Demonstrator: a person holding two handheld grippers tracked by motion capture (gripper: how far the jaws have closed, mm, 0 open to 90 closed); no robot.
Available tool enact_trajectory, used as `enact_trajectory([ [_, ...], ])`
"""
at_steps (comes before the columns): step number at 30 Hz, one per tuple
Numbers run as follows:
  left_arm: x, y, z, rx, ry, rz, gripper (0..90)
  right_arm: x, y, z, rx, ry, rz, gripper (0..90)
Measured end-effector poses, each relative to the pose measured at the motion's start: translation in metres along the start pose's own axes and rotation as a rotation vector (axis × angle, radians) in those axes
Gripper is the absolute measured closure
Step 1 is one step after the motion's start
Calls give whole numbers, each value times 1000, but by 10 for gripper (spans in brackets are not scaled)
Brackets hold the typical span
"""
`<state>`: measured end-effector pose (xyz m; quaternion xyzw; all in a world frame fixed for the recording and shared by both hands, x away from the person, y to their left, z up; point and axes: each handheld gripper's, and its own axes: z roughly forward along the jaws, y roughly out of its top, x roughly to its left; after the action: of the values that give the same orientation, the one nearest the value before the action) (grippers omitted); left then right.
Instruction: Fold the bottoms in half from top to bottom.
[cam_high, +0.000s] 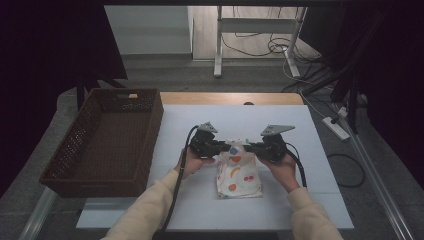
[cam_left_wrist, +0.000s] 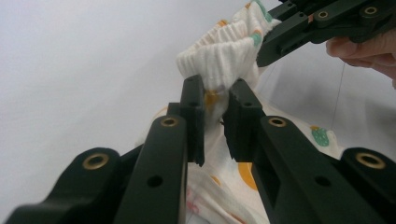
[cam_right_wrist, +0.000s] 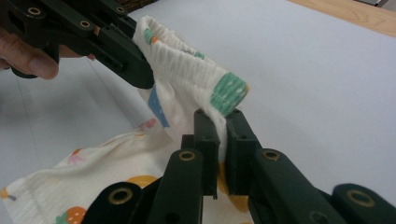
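High view: patterned garment (cam_high: 238, 172) lengthwise toward the person, waistband at far end.

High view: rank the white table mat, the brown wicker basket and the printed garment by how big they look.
Largest to smallest:
1. white table mat
2. brown wicker basket, clearly smaller than the mat
3. printed garment, smallest by far, pinched at its ribbed top edge by the left gripper and the right gripper

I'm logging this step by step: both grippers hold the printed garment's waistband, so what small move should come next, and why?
Probably lift the garment and carry it left toward the brown basket. Left gripper and right gripper are both shut on its ribbed waistband, while its lower part lies on the white table.
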<state>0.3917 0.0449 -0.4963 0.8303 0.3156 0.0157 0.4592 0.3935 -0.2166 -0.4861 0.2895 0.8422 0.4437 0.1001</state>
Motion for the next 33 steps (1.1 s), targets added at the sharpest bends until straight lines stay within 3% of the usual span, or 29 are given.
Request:
enact_trajectory([
  [15, -5, -16, 0, 9, -14, -7, 789, 10, -8, 3, 35, 18, -8, 847],
  [33, -11, -24, 2, 30, -30, 0, 785, 16, -17, 0, 60, 32, -8, 843],
])
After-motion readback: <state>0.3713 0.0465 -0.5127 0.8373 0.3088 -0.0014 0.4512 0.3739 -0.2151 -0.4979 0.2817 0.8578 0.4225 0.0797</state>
